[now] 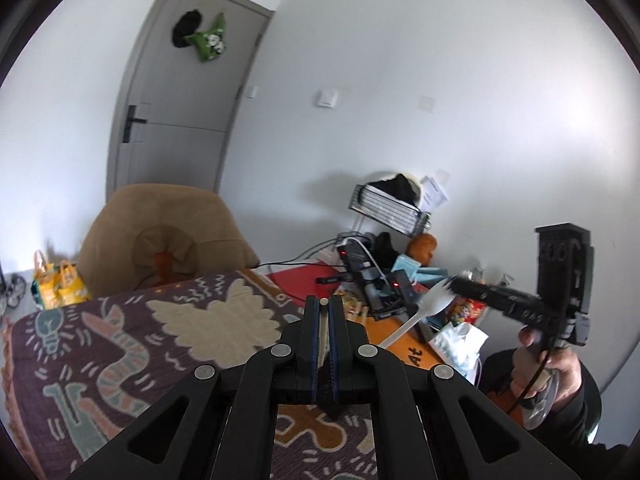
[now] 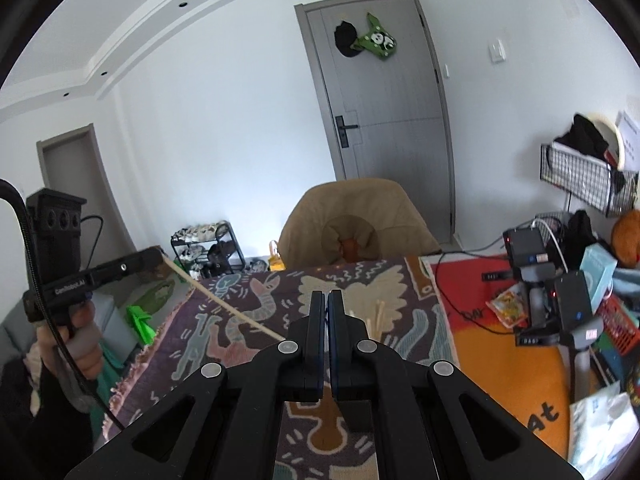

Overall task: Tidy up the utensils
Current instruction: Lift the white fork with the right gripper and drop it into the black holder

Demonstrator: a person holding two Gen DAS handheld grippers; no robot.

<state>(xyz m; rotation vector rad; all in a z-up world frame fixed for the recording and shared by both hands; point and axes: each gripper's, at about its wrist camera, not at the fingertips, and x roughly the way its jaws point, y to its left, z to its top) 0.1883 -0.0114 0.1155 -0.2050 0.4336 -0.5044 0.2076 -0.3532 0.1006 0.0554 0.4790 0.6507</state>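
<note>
Above patterned cloth [image 2: 248, 320] | left claw [image 1: 324, 304] clamps chopstick [image 2: 224, 302] | right claw [image 2: 328, 300] pinches white spork [image 1: 420, 312]

Over the patterned blanket [image 2: 256, 320] you have open passage ahead of both raised grippers, up to the tan chair back [image 2: 356, 220] at its far edge. To your right, power banks and cables [image 2: 552, 280], snack packets and a wire rack [image 2: 588, 184] crowd the orange mat [image 2: 500, 364] against the wall. A pair of wooden chopsticks [image 2: 378, 316] lies on the blanket mid-path.
</note>
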